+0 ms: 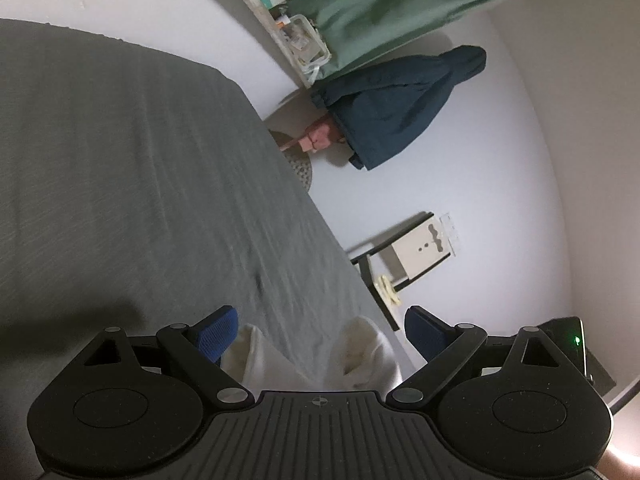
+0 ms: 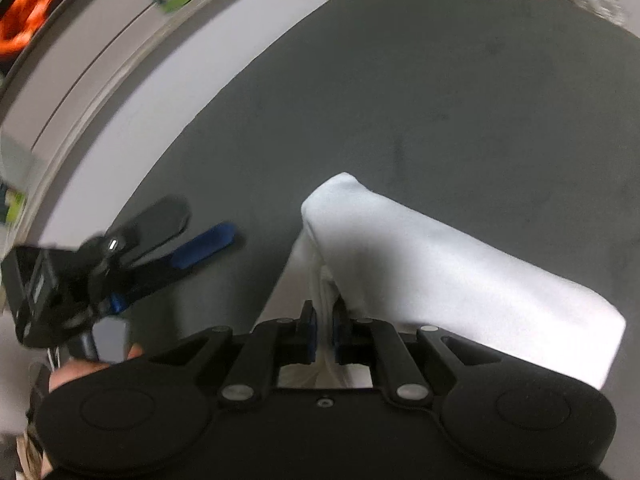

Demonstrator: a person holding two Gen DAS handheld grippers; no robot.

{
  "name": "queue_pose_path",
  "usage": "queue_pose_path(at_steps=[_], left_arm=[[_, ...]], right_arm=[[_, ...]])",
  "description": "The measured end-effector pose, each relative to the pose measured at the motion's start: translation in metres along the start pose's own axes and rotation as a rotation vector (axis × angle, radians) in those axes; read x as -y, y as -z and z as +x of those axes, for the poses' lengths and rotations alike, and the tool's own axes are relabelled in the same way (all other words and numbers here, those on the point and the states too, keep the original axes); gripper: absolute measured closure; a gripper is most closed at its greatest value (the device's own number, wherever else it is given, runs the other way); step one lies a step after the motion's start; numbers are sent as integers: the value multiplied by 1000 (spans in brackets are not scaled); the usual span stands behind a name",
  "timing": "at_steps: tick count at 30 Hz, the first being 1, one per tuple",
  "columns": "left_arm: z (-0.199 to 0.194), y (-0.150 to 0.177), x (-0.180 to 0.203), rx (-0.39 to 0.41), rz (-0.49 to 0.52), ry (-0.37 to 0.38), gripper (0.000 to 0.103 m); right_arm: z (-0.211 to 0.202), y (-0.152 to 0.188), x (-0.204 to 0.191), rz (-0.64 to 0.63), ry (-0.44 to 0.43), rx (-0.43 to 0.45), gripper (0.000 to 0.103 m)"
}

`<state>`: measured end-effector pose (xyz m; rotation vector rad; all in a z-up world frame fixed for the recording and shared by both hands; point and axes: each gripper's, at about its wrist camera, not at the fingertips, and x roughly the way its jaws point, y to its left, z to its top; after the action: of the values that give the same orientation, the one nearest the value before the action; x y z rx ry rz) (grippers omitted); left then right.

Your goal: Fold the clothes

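Observation:
A white garment [image 2: 440,264] lies on the grey sheet [image 2: 440,100], one folded part lifted in a ridge. My right gripper [image 2: 325,334] is shut on a bunched edge of it, with the cloth pinched between the blue pads. In the left wrist view my left gripper [image 1: 320,334] stands wide open, its blue pads [image 1: 218,332] far apart. Two white folds of the garment [image 1: 360,356] lie between the fingers without being pressed. The right wrist view shows the left gripper [image 2: 208,220] low over the sheet to the left of the garment, held by a hand [image 2: 80,372].
The grey sheet [image 1: 120,160] ends at an edge running diagonally past a white wall. A dark blue jacket [image 1: 400,108] hangs there, with a green curtain [image 1: 400,4] and a cluttered shelf [image 1: 296,36] above it. A small black stand [image 1: 380,280] holds a white box.

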<state>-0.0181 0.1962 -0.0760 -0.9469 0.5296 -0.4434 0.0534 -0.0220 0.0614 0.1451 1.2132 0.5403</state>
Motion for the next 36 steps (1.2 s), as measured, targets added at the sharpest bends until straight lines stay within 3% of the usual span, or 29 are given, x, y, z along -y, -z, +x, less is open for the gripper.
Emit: queue_pose_path(at_steps=[4,6,9,12,13,18,20,25,31,34,36], left_arm=[[-3,0,-4,9,-26,15,10],[-3,1,-6,10,-34,15,10],[-4,1,-8,14,-42,11,10],[-6,0,-10,25,-56,23,10],[-5,0,-10,26,-61,27,10],[0,0,-9,5,-50,24,10],[0,0,-7,-4,-38,20,10],[2,-2,-5,-13,-25,11,10],[7,-5,-4,-30,-16,20,10],[9,-7,-3,-33,-12,38,10],[8,-9,-3,-23,-16,54,10]], right_arm=[[13,5,-13,-23,-6,-4,93],[25,4,-12,24,6,1,76],[28,14,-12,57,-57,53,54],[11,39,-23,-57,-137,115,54],[5,51,-28,-127,-121,136,54],[-8,115,-56,-555,116,232,52],[-4,132,-63,-667,169,239,52],[5,148,-75,-804,261,281,53],[30,136,-96,-888,303,328,59],[34,139,-96,-917,313,351,79],[31,141,-97,-927,319,382,83]])
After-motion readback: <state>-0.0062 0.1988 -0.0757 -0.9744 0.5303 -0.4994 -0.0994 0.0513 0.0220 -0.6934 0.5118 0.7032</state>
